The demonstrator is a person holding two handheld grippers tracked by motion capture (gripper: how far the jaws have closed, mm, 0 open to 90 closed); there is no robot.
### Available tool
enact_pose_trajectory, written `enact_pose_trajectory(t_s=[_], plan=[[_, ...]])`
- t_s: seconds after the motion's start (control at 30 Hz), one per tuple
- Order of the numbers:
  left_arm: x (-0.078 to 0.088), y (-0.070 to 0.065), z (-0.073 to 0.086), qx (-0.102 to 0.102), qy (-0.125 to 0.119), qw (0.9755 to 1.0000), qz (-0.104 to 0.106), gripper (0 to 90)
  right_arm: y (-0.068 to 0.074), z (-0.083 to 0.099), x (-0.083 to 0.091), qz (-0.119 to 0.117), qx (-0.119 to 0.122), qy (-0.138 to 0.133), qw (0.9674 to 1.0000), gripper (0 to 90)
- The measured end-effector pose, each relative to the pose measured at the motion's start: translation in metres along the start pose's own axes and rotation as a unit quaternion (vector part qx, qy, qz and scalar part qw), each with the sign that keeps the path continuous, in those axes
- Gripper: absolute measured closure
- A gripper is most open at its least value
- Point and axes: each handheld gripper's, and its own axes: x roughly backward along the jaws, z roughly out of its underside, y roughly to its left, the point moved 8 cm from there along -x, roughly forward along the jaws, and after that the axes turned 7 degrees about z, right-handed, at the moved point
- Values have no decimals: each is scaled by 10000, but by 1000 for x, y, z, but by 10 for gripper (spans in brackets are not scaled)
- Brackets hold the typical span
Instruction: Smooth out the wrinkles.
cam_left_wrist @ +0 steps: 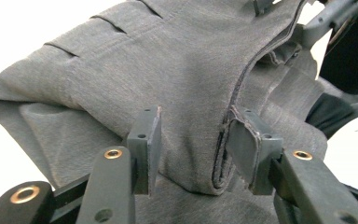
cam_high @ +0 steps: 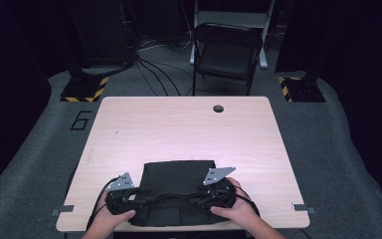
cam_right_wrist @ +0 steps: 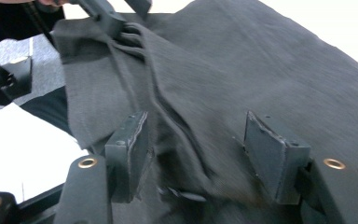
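A dark grey garment (cam_high: pixel 176 191), folded into a rough square, lies flat on the near middle of the pale wooden table (cam_high: pixel 179 127), its near edge at the table's near rim and its far edge about halfway up the top. The left gripper (cam_high: pixel 138 196) sits at the garment's near left edge, held by the person's left hand (cam_high: pixel 110 215), and the right gripper (cam_high: pixel 199 195) sits at the near right edge, held by the right hand (cam_high: pixel 236 206); the two point inward toward each other, with their black cables draped between them across the cloth. In the left gripper view the jaws stand partly apart around a raised fold of the garment (cam_left_wrist: pixel 186 84): a thick seamed edge lies just beside the right-hand pad (cam_left_wrist: pixel 244 147), while the left-hand pad (cam_left_wrist: pixel 144 140) stands clear of the cloth, so nothing is pinched. In the right gripper view the jaws are spread fairly wide over the garment (cam_right_wrist: pixel 242 70), a ridge of seams running between them, and neither pad presses on it; the picture is slightly blurred there. Far across the table a small round cable hole (cam_high: pixel 218 108) shows near the far edge, and beyond it a dark folding chair (cam_high: pixel 226 52) stands on the grey carpet
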Motion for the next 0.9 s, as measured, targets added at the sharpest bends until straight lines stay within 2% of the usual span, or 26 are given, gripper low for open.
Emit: enact_pose_trajectory(t_s=[0.07,0.17,0.23,0.33,0.4,0.47,0.5,0.63,0.73,0.8,0.9], plan=[[-4,-1,3,-49,120,9999,27,547,4,1,-5,-52,213,70,9997,378],[-7,-1,8,-171,321,9993,-41,549,6,8,-12,-11,228,264,9994,372],[-10,-1,11,-170,440,9989,-47,593,4,15,-16,30,307,392,9988,385],[-12,-2,14,-135,549,9984,40,682,0,25,-20,-4,313,530,9981,395],[-14,-4,17,-202,640,9977,62,729,-2,30,-22,-71,226,565,9981,395],[-16,-5,19,-280,776,9966,69,740,-3,34,-23,-81,227,515,9984,395],[-19,-5,20,-210,739,9970,63,740,-4,35,-23,-112,281,520,9982,396],[-20,-3,22,-111,799,9967,117,743,-5,37,-22,-118,159,497,9986,416],[-23,-2,22,-161,781,9968,-32,741,-5,38,-24,-92,165,469,9987,425],[-24,-1,22,-210,777,9967,-116,737,-6,38,-25,-48,270,467,9985,434],[-26,4,20,-265,752,9965,-244,738,-7,38,-27,-21,211,520,9984,435]])
